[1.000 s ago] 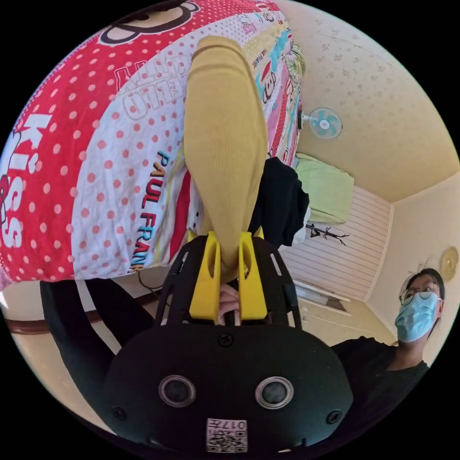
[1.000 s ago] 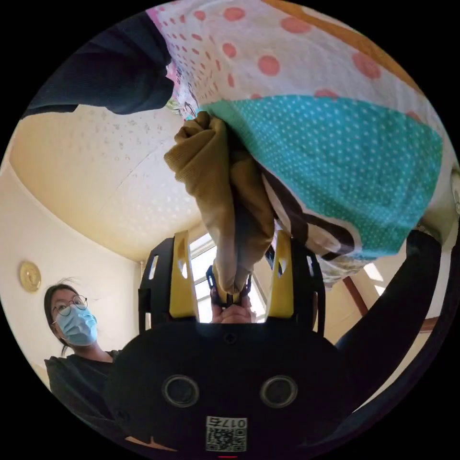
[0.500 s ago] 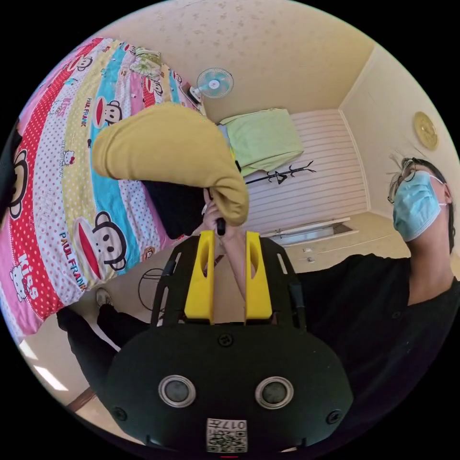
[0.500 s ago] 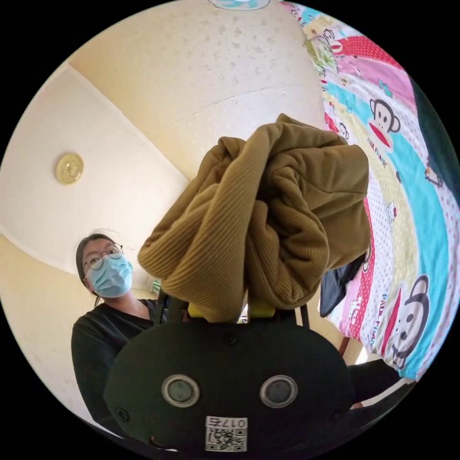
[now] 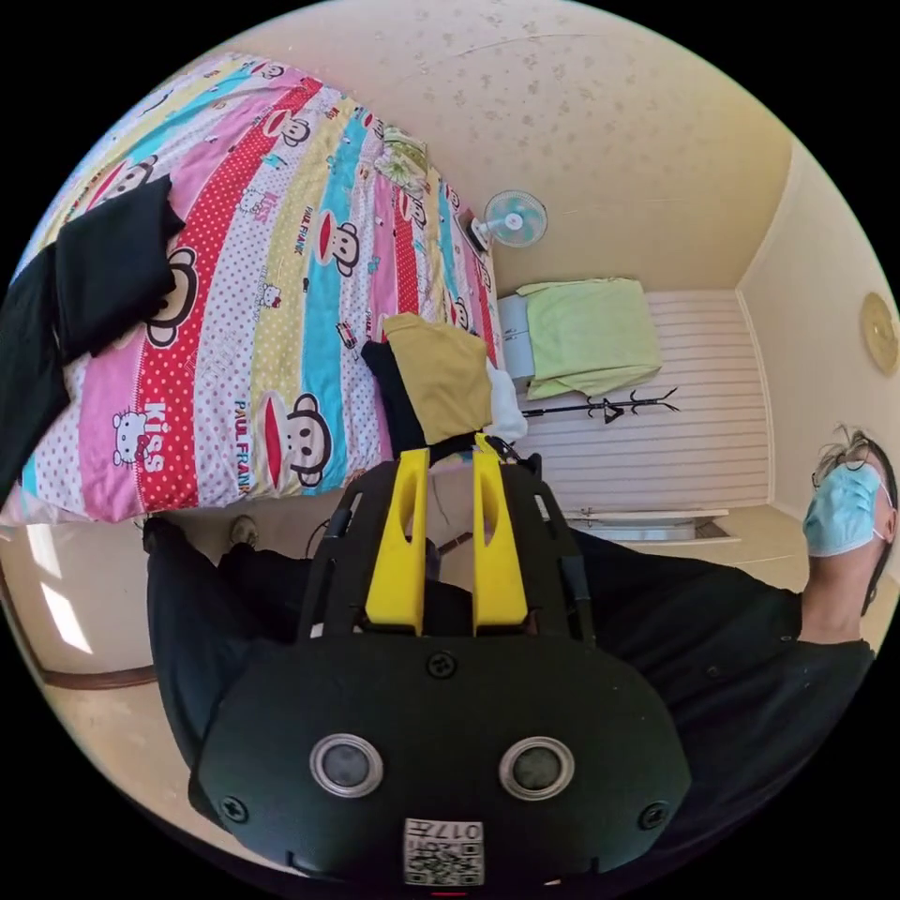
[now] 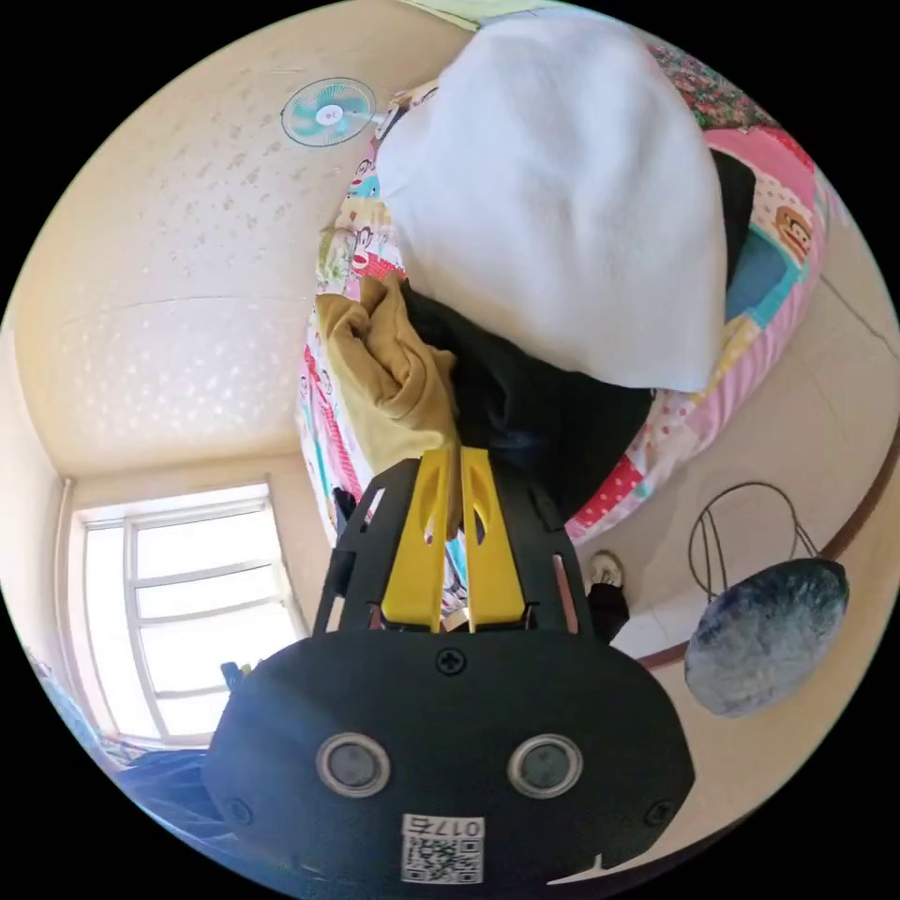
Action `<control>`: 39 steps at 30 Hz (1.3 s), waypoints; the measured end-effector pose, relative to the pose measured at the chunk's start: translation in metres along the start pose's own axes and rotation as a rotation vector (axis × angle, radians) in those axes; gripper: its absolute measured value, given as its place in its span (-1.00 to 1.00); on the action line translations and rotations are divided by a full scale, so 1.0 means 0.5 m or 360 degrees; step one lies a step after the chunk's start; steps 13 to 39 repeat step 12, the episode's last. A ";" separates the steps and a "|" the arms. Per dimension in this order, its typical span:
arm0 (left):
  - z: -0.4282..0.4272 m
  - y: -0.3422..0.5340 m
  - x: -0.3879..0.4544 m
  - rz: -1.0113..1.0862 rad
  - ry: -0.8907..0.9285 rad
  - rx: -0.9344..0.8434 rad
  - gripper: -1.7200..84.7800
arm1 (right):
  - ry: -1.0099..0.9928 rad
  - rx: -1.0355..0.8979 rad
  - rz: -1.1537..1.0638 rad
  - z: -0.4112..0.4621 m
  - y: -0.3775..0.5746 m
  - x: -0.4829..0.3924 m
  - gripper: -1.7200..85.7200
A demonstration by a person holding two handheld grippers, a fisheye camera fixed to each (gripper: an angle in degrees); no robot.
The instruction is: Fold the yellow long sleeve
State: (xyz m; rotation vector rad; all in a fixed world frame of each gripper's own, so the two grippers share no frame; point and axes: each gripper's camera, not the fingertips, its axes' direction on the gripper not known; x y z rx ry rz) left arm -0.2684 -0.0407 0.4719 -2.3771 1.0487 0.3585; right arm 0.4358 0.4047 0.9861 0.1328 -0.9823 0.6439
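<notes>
Two yellow jaws of the left gripper (image 5: 448,457) stand narrowly apart with nothing between them. Just past their tips, toward 12 o'clock in the left gripper view, the yellow long sleeve (image 5: 441,375) lies folded on the edge of the bed (image 5: 281,281), on top of a black garment (image 5: 398,403), with a bit of white cloth (image 5: 508,420) at its 3 o'clock side. A second black garment (image 5: 103,272) lies well apart from it, out at 10 o'clock on the bed cover. At 1 o'clock a fan (image 5: 511,220) hangs on the wall above a light green cloth (image 5: 586,333). A person in black (image 5: 731,647) fills the 4 o'clock side.

In the right gripper view the right gripper (image 6: 457,457) has its jaws nearly together, pinching a fold of the yellow long sleeve (image 6: 389,375), which rises bunched and creased toward 11 o'clock. The black garment (image 6: 534,412) lies against it at 1 o'clock, and a white garment (image 6: 572,197) looms at 12 o'clock, covering much of the bed. A wire-legged stool with a grey fuzzy seat (image 6: 764,633) stands at 4 o'clock on the floor, and a window (image 6: 178,609) shows at 8 o'clock.

The bed cover bears cartoon monkey faces and printed words, among them "PAUL FRANK" and "Kiss". The sleeve's cloth is mustard yellow and finely ribbed.
</notes>
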 end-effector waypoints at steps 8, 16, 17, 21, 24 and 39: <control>-0.172 -0.003 -0.047 -0.0127 -0.0784 0.0068 -0.84 | 0.0436 -0.0143 -0.0555 0.180 0.320 -0.233 -0.95; -0.262 -0.004 -0.137 -0.0205 -0.0921 0.0114 -0.90 | 0.0709 -0.0505 -0.1044 0.357 0.447 -0.398 -0.95; -0.262 -0.004 -0.137 -0.0205 -0.0921 0.0114 -0.90 | 0.0709 -0.0505 -0.1044 0.357 0.447 -0.398 -0.95; -0.262 -0.004 -0.137 -0.0205 -0.0921 0.0114 -0.90 | 0.0709 -0.0505 -0.1044 0.357 0.447 -0.398 -0.95; -0.262 -0.004 -0.137 -0.0205 -0.0921 0.0114 -0.90 | 0.0709 -0.0505 -0.1044 0.357 0.447 -0.398 -0.95; -0.262 -0.004 -0.137 -0.0205 -0.0921 0.0114 -0.90 | 0.0709 -0.0505 -0.1044 0.357 0.447 -0.398 -0.95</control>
